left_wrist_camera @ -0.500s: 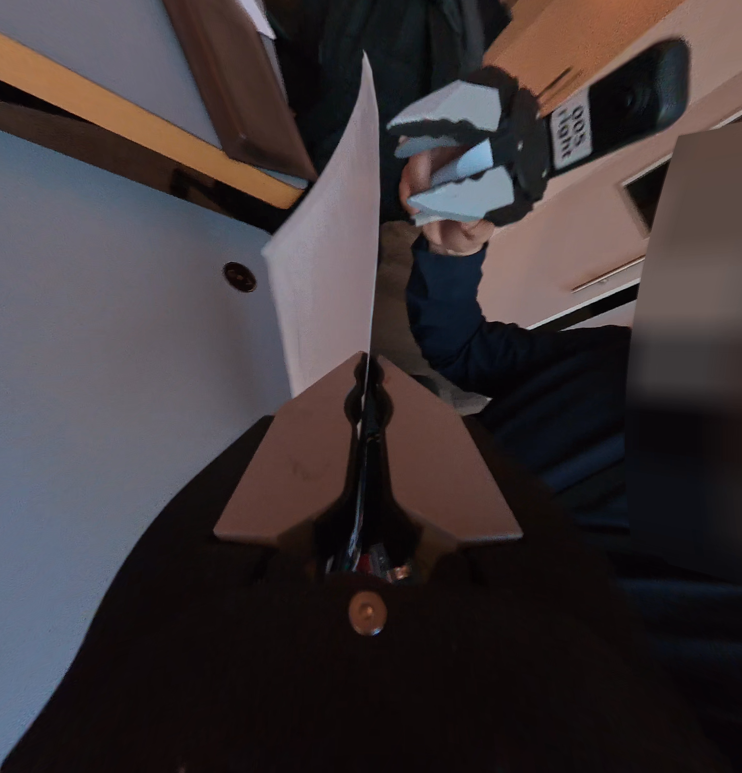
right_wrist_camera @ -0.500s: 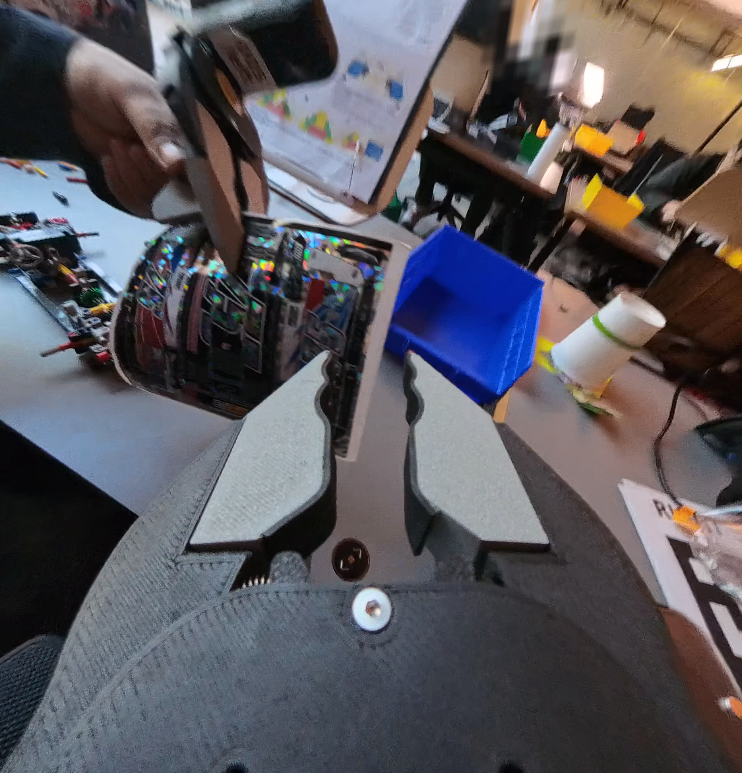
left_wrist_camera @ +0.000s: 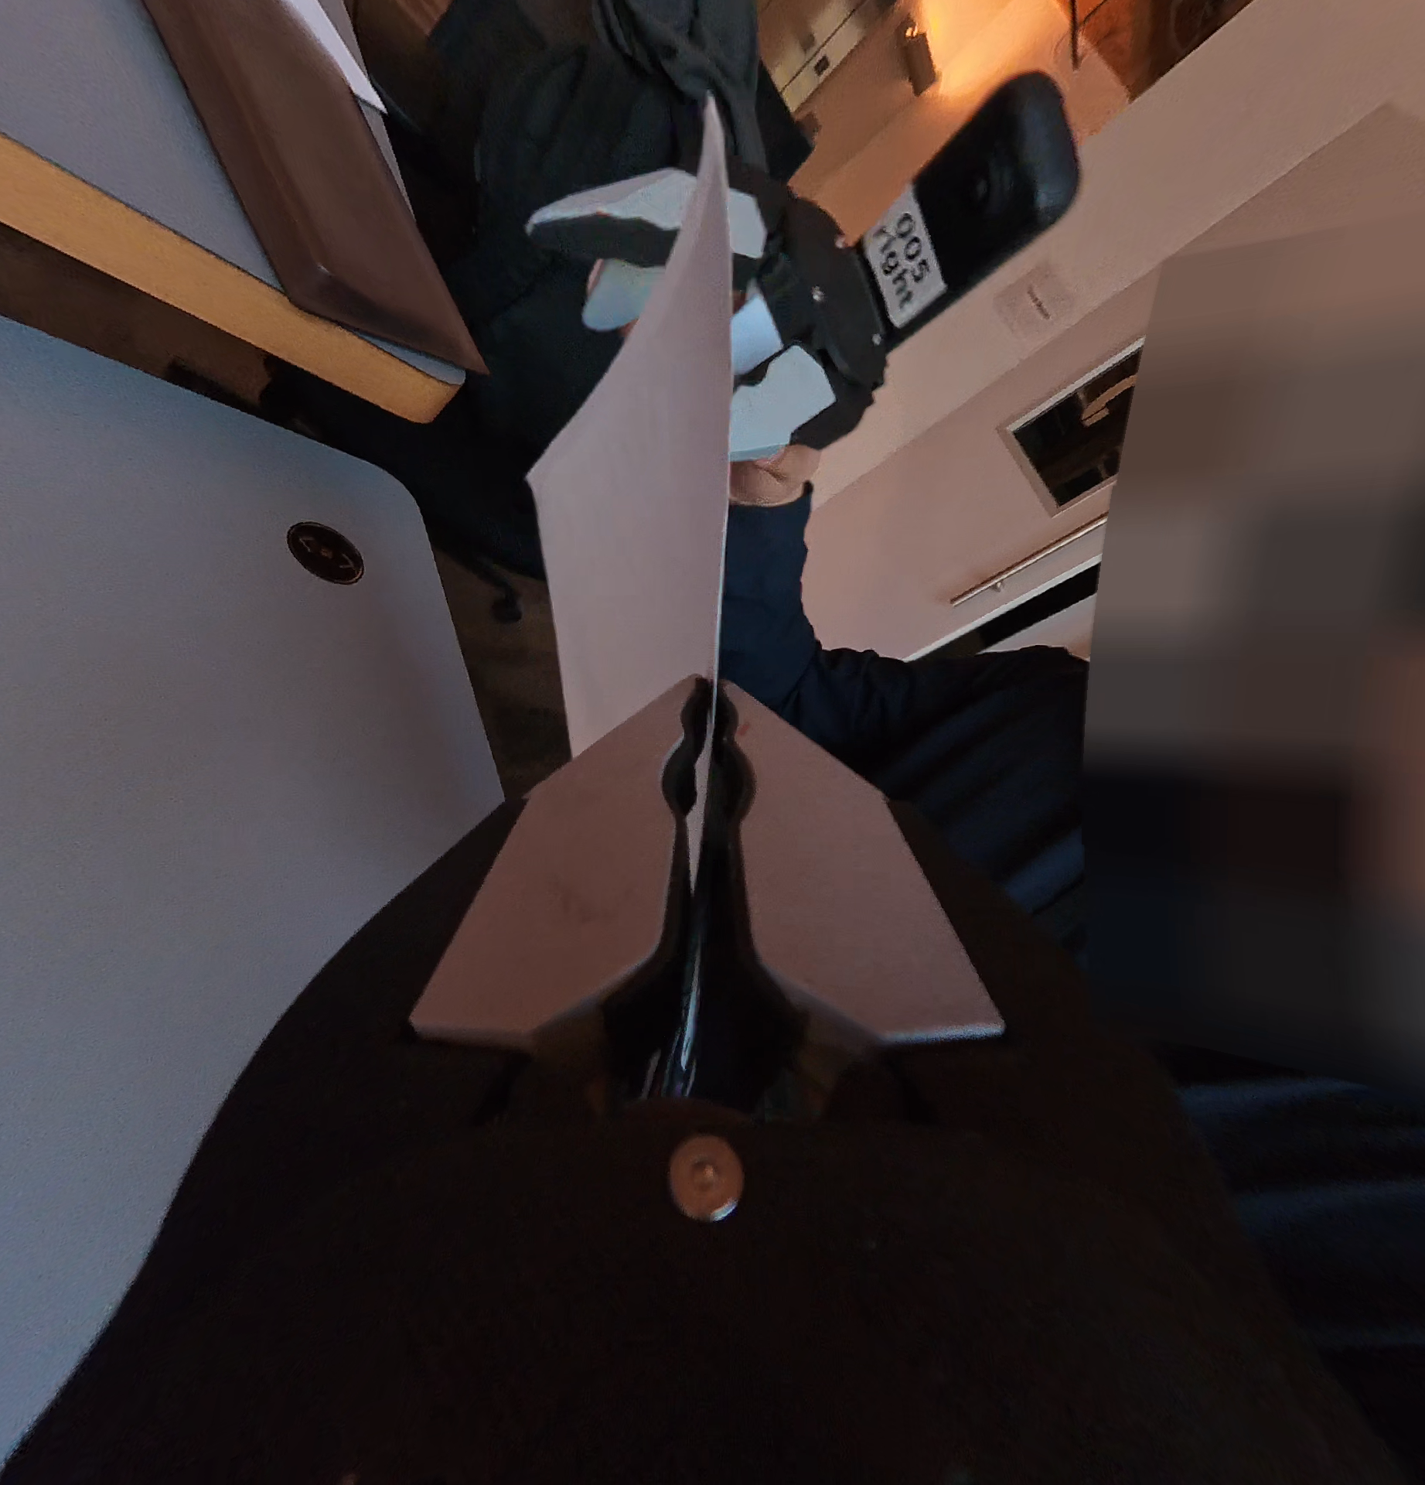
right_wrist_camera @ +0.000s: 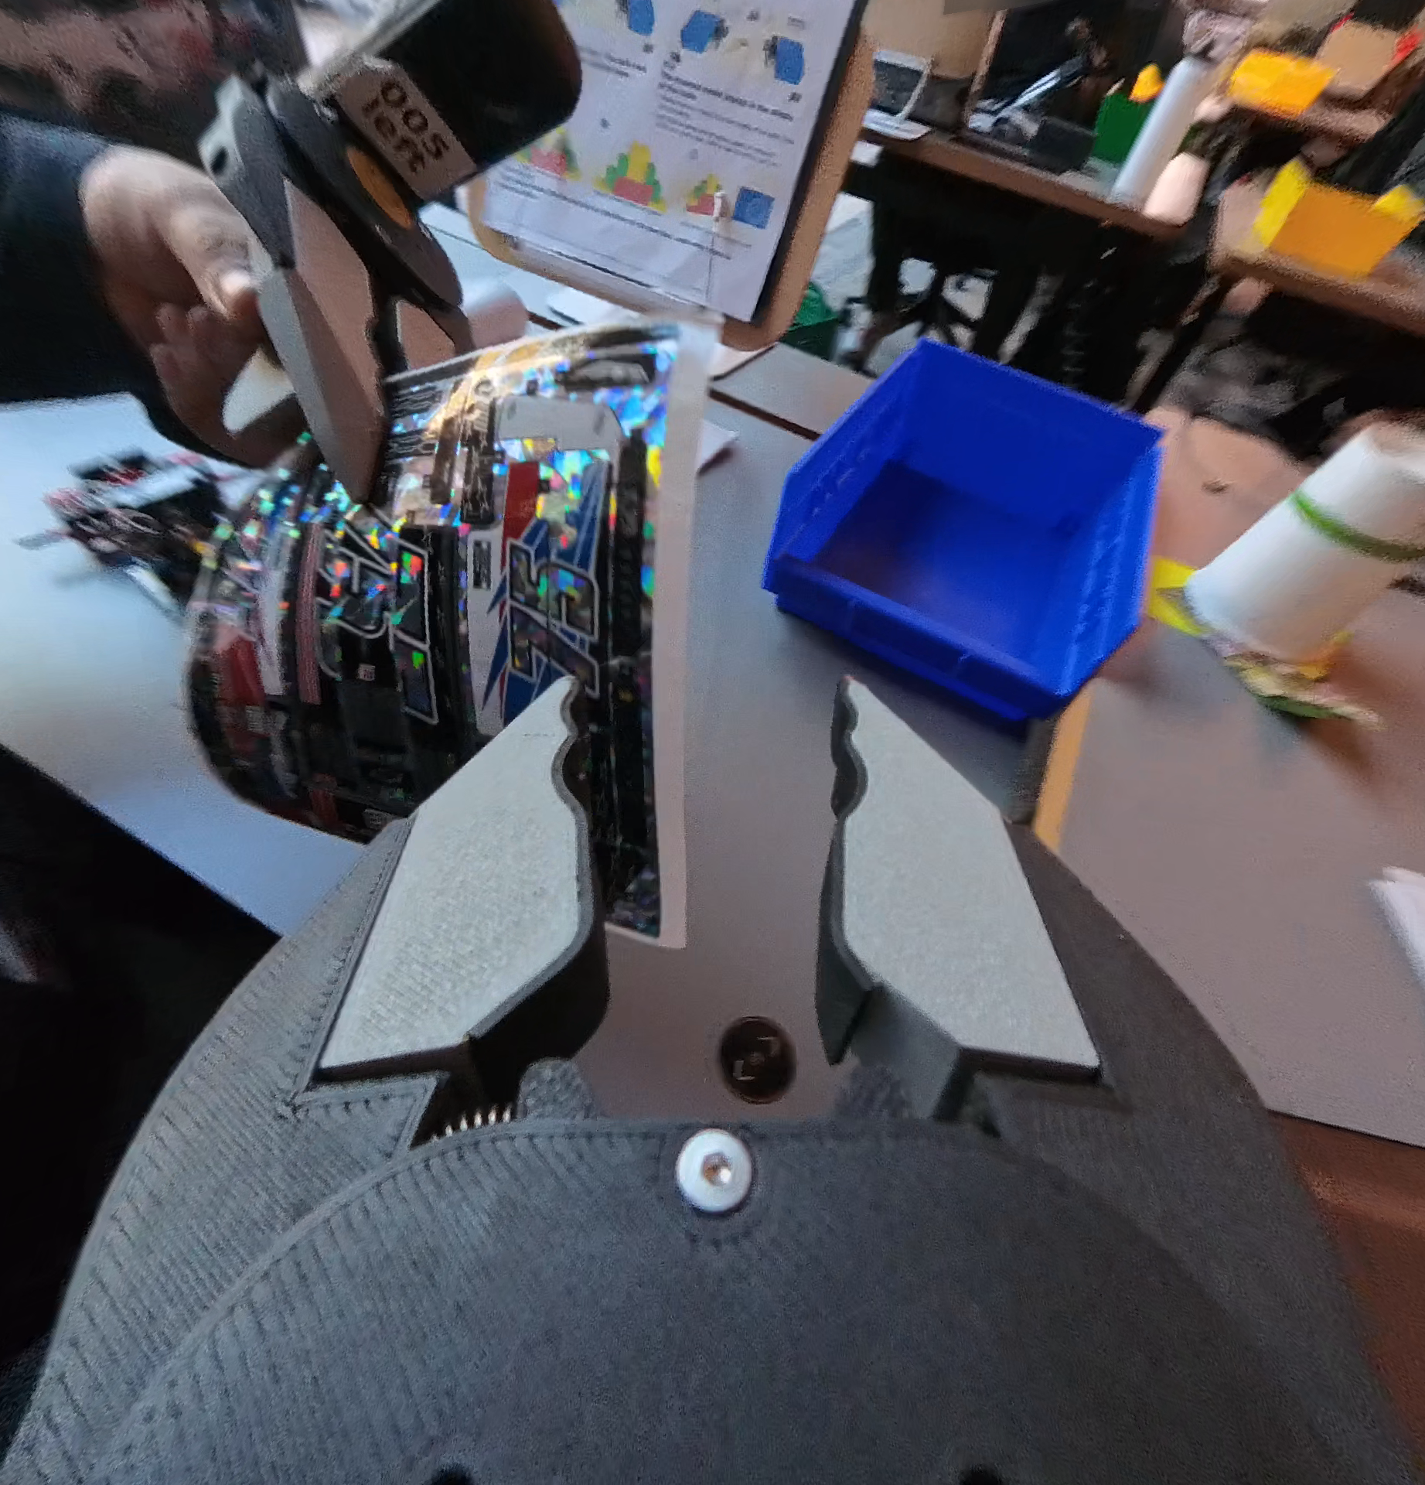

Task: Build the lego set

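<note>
My left gripper [left_wrist_camera: 713,699] is shut on a thin sticker sheet [left_wrist_camera: 645,482], seen edge-on with its plain white back facing left. In the right wrist view the sheet [right_wrist_camera: 452,578] shows its glittery holographic front, curling in the air above the grey table [right_wrist_camera: 773,844]. The left gripper [right_wrist_camera: 347,450] pinches its upper left part there. My right gripper [right_wrist_camera: 705,691] is open. The sheet's near white edge stands between its fingers, close to the left finger [right_wrist_camera: 484,868], with a clear gap to the right one. The right gripper also shows in the left wrist view [left_wrist_camera: 677,321], fingers spread on either side of the sheet.
A blue bin [right_wrist_camera: 974,546] stands on the table ahead right. A white paper cup [right_wrist_camera: 1319,546] with a green band lies tipped beyond it. A clipboard with a printed page [right_wrist_camera: 677,145] stands behind. A small brick model [right_wrist_camera: 122,506] lies far left. White paper [right_wrist_camera: 1424,916] lies at the right edge.
My right gripper's jaws have spread wider around the sheet's edge. My left gripper stays shut on the sheet. The sheet now overlaps the right gripper in the left wrist view.
</note>
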Demonstrator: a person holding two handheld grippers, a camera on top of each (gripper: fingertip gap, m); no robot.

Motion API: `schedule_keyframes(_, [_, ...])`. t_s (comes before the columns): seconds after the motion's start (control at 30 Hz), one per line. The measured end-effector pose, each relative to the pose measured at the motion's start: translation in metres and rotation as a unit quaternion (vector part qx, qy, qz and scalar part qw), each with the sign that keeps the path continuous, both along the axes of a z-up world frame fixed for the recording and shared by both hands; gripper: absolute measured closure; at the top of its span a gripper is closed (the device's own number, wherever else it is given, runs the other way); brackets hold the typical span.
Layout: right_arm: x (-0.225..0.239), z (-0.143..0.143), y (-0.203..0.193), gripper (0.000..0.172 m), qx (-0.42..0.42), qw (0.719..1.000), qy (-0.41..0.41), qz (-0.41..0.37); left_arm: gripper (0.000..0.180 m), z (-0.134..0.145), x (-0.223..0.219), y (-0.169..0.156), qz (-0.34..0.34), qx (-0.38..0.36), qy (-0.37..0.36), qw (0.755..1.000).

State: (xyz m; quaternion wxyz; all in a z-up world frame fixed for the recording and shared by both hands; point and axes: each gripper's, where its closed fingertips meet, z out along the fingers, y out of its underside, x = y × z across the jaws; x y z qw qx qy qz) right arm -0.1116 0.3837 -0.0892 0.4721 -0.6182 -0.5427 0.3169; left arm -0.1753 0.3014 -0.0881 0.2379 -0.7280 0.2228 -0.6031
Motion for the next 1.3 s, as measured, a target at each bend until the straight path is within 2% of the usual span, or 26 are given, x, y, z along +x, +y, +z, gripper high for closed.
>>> schedule_keyframes(0.1, [0.002,-0.003,0.001,0.114,-0.080,0.996,0.020,0.022,0.180,0.004,-0.009,0.001,0.015,0.005,-0.017,1.000])
schedule_keyframes(0.27, [0.001,-0.002,0.002,0.122,-0.098,0.994,0.049,0.024,0.180,0.006,-0.026,0.000,0.041,0.006,-0.047,0.998])
schedule_keyframes(0.47, [-0.017,0.013,-0.005,0.123,-0.098,0.992,0.061,0.046,0.180,0.004,-0.051,-0.002,0.093,0.039,-0.051,0.994])
schedule_keyframes(0.63, [-0.046,0.027,-0.025,0.119,-0.084,0.990,0.066,0.095,0.180,0.005,-0.073,-0.010,0.142,0.067,-0.055,0.986])
schedule_keyframes(0.8, [-0.076,0.032,-0.029,0.108,-0.074,0.989,0.073,0.102,0.180,0.005,-0.075,-0.021,0.136,0.065,-0.053,0.987])
schedule_keyframes(1.13, [-0.094,0.008,-0.017,0.107,-0.133,0.983,0.072,0.106,0.180,0.004,-0.072,-0.030,0.136,0.077,-0.050,0.987])
schedule_keyframes(1.3, [-0.087,-0.018,-0.025,0.111,-0.153,0.974,0.046,0.164,0.180,-0.014,-0.045,-0.023,0.153,0.088,-0.005,0.984])
